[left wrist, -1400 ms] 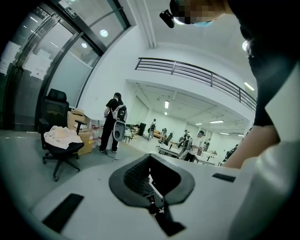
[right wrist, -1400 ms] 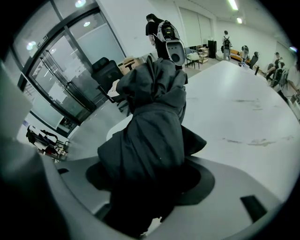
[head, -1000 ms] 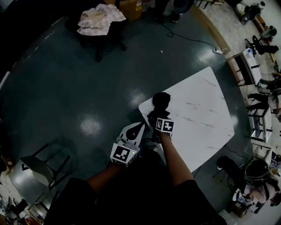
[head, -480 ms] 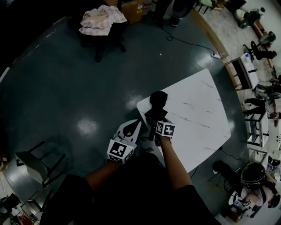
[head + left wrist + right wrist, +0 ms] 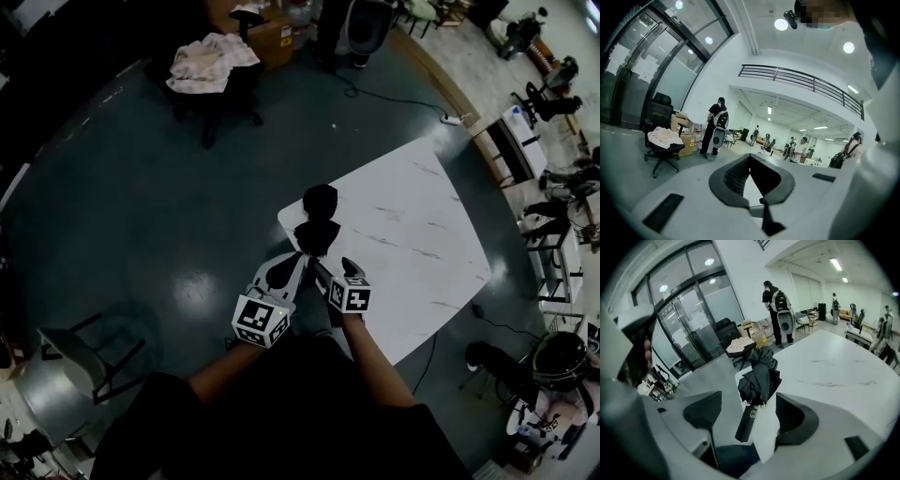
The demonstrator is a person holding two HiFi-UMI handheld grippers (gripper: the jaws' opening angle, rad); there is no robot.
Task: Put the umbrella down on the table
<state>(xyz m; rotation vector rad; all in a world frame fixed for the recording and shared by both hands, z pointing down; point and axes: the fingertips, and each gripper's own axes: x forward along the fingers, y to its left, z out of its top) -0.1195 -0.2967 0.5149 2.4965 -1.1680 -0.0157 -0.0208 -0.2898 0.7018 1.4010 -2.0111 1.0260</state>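
Observation:
A folded black umbrella [image 5: 317, 221] lies on the near left corner of the white marble-look table [image 5: 422, 234]. In the right gripper view its bunched canopy [image 5: 759, 375] rests on the table and its straight handle [image 5: 746, 422] points back at me, reaching the table's edge. My right gripper [image 5: 335, 272] [image 5: 749, 400] is open just behind it. Its jaws stand either side of the handle and do not touch it. My left gripper [image 5: 298, 258] [image 5: 750, 157] is beside it at the table's corner, shut on nothing.
An office chair with cloth piled on it [image 5: 208, 58] and cardboard boxes [image 5: 272, 33] stand across the dark floor. A folding chair [image 5: 89, 352] is at the lower left. People stand far off in the hall [image 5: 777, 310]. Shelves and chairs line the right side [image 5: 553, 244].
My right gripper has let go of the umbrella and drawn back toward me. The umbrella now lies on the table corner. The left gripper has stayed beside it.

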